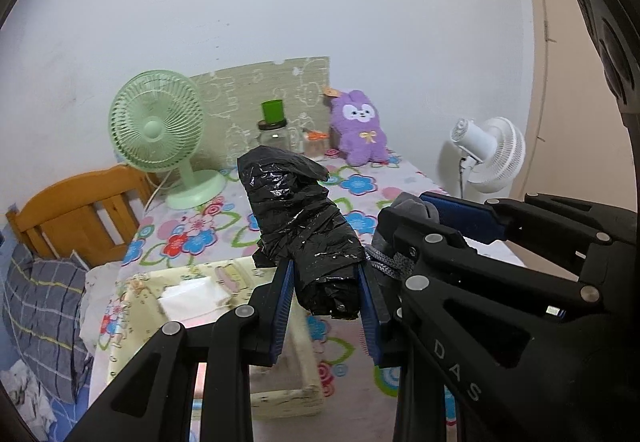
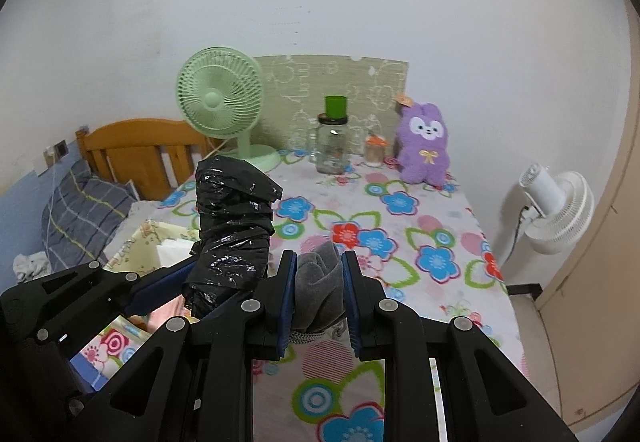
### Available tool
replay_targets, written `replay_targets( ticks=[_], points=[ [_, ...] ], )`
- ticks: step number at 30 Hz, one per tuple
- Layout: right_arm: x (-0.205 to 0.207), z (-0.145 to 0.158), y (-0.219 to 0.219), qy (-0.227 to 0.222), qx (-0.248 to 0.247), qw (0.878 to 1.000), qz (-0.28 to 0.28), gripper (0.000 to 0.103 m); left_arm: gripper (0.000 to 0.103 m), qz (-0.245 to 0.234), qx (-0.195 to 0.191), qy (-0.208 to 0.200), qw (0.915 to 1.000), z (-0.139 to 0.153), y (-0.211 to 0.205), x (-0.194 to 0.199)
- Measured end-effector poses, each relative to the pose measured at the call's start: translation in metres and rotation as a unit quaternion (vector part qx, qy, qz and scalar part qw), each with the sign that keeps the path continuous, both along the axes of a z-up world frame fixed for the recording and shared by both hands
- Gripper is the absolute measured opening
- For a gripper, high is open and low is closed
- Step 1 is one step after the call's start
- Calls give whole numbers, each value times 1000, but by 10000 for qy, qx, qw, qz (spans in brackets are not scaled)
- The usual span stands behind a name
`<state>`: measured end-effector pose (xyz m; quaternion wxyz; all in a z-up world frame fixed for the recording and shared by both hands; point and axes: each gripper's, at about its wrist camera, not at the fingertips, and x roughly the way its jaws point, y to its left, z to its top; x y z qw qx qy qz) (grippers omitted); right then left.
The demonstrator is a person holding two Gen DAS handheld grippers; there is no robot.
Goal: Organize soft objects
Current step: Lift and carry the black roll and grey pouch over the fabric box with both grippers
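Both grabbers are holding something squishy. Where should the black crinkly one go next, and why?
Probably down into the yellow fabric box: the left gripper is shut on the black plastic bundle, held up just beside that open box.

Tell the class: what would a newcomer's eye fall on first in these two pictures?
Probably the crinkled black plastic bundle, clamped upright in the left gripper above the flowered tablecloth. Beside it, the right gripper pinches a grey cloth. At the table's far end, a purple plush bunny sits against the wall, right of a mint green fan.
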<state>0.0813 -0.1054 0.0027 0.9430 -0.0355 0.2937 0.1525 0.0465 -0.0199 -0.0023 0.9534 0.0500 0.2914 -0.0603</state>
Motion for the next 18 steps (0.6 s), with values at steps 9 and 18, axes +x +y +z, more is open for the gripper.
replay_targets(
  ticks=[9,18],
  points=[
    [10,-3,35,113,60,9993,348,25,31,297,-66,159,9994,-8,35,6],
    [21,-10,68,261,90,9972,689,25,31,584,-180,518,9968,-27,69,16]
  ],
)
